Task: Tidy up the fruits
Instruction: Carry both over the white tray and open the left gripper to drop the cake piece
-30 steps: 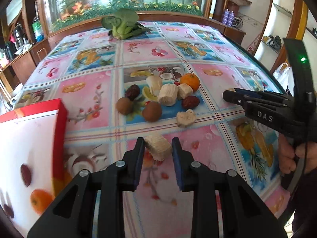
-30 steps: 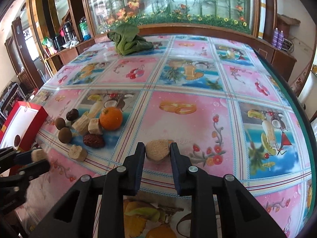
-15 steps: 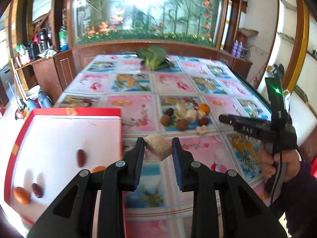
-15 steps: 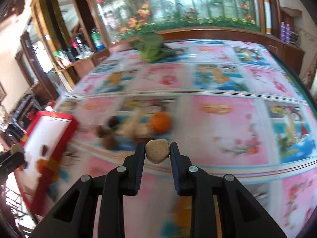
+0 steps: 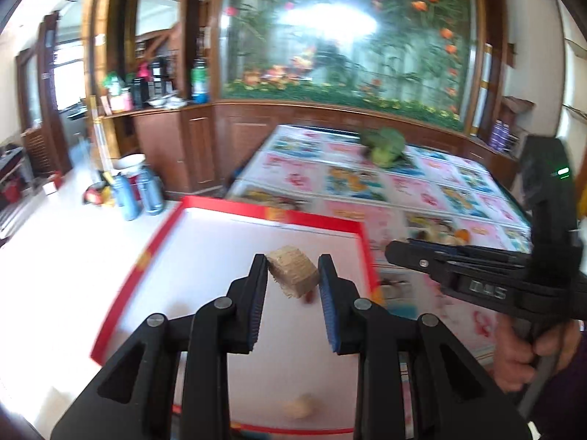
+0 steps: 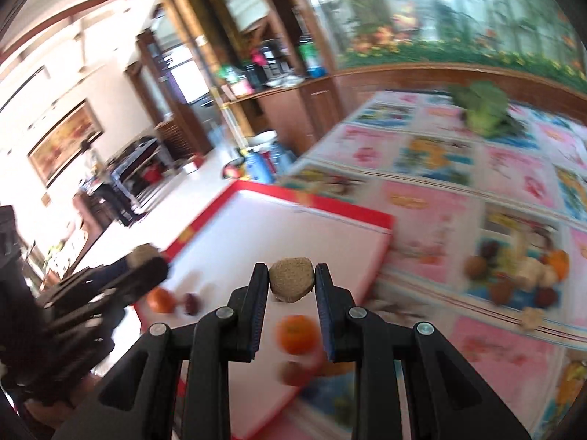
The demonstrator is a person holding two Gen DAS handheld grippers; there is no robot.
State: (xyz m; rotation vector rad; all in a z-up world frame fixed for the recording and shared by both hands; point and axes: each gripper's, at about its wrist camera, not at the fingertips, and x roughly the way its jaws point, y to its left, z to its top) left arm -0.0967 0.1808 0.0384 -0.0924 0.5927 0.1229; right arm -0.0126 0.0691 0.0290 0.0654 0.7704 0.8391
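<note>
My left gripper (image 5: 291,269) is shut on a pale tan fruit chunk (image 5: 293,275) above the white floor of a red-rimmed tray (image 5: 279,216). Shut on a round brownish fruit piece (image 6: 291,280), my right gripper (image 6: 290,275) hangs over the same tray (image 6: 330,207) near its right edge. In the tray lie two oranges (image 6: 297,333), a dark red fruit (image 6: 190,302) and a pale piece (image 5: 301,405). The right gripper (image 5: 398,251) shows at the right of the left wrist view. The left gripper (image 6: 146,264) shows at the left of the right wrist view.
A pile of several fruits (image 6: 513,267) lies on the fruit-patterned tablecloth (image 6: 433,212), right of the tray. A green leafy vegetable (image 6: 484,110) sits at the table's far end. Bottles (image 5: 139,190) stand on the floor beyond the tray. A hand (image 5: 521,348) grips the right tool.
Both grippers have swung left from the table's fruit pile to above the red-rimmed tray and risen a little, each still carrying its piece. The views are blurred by this motion.
</note>
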